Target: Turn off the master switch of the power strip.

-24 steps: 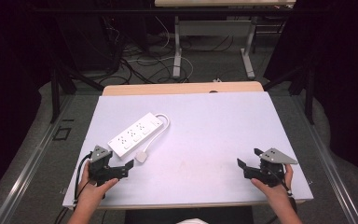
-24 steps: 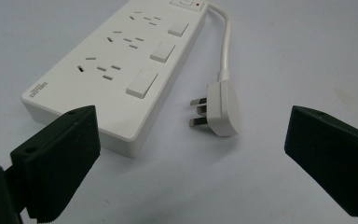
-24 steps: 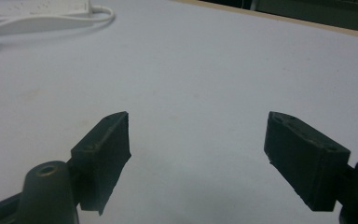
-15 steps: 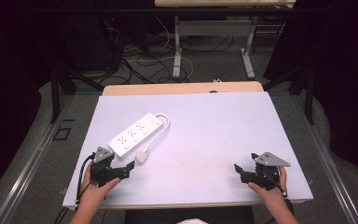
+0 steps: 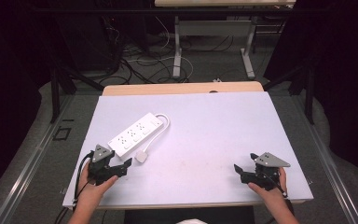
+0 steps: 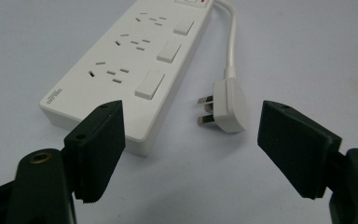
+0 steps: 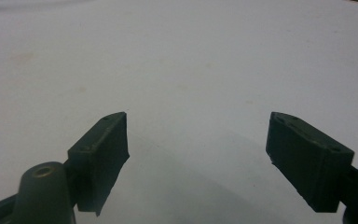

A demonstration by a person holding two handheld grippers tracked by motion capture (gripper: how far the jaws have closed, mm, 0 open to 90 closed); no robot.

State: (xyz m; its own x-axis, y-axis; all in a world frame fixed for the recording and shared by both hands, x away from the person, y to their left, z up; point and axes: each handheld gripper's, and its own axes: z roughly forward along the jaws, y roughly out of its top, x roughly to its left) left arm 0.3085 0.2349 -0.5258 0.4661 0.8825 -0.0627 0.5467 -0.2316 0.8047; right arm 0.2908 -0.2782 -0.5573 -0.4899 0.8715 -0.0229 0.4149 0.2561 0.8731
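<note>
A white power strip [image 5: 136, 133] with three sockets lies at the table's left, and its white cable [image 5: 162, 127] loops back to a white plug [image 5: 141, 156] lying flat beside it. My left gripper [image 5: 125, 164] rests on the table just in front of the strip, open and holding nothing. In the left gripper view the strip's near end [image 6: 121, 79] sits ahead of the left jaw, and the plug [image 6: 228, 105] lies ahead of the gap with its prongs pointing left. My right gripper [image 5: 238, 170] sits open at the near right, over bare table [image 7: 186, 70].
The white tabletop [image 5: 214, 126] is bare across its middle and right. A wooden strip [image 5: 182, 88] borders its far edge. Beyond it are metal table legs [image 5: 177, 51] and loose cables [image 5: 140, 60] on the floor. Dark floor rails run along both sides.
The right gripper has slid a little to the left and toward the near edge. The left gripper, strip and plug have stayed put.
</note>
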